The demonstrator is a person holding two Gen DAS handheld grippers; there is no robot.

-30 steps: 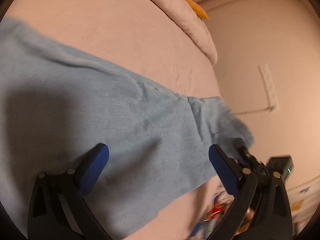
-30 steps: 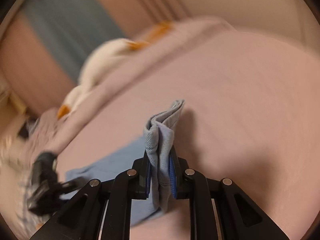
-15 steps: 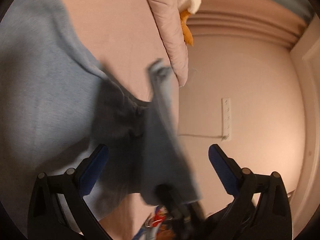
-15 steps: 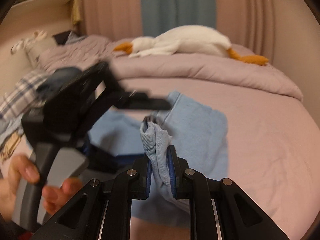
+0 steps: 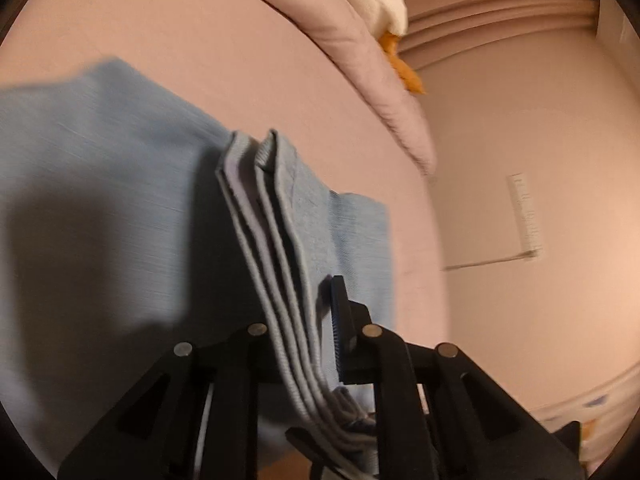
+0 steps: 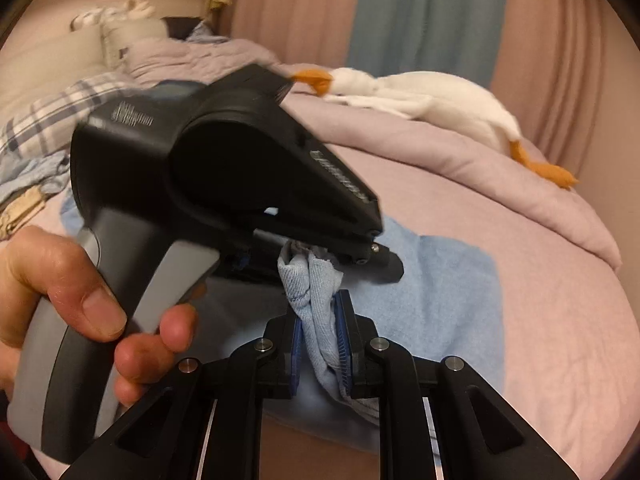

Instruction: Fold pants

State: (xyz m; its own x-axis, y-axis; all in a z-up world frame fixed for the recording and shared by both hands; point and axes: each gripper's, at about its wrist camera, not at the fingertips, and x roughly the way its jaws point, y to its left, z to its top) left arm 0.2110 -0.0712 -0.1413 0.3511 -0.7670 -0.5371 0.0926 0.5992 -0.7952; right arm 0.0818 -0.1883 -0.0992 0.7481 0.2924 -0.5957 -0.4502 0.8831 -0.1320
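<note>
The light blue pants (image 5: 100, 168) lie spread on the pink bed (image 5: 200, 40), also in the right wrist view (image 6: 448, 280). My left gripper (image 5: 308, 320) is shut on a stack of layered hem edges (image 5: 276, 240) of the pants. My right gripper (image 6: 320, 320) is shut on a bunched part of the same pants (image 6: 316, 292) and holds it above the bed. The left gripper's black body (image 6: 224, 168), in a hand (image 6: 80, 300), sits right in front of the right one, its tip at the same bunch.
A folded pink quilt (image 6: 440, 148) with a white plush goose (image 6: 432, 96) lies across the far side of the bed. Plaid and other clothes (image 6: 48, 120) are piled at the left. A wall with a white strip (image 5: 524, 212) is right of the bed.
The left gripper was open over the spread pants; it has closed on the layered hem. The right gripper carried its bunch across the bed to meet the left one.
</note>
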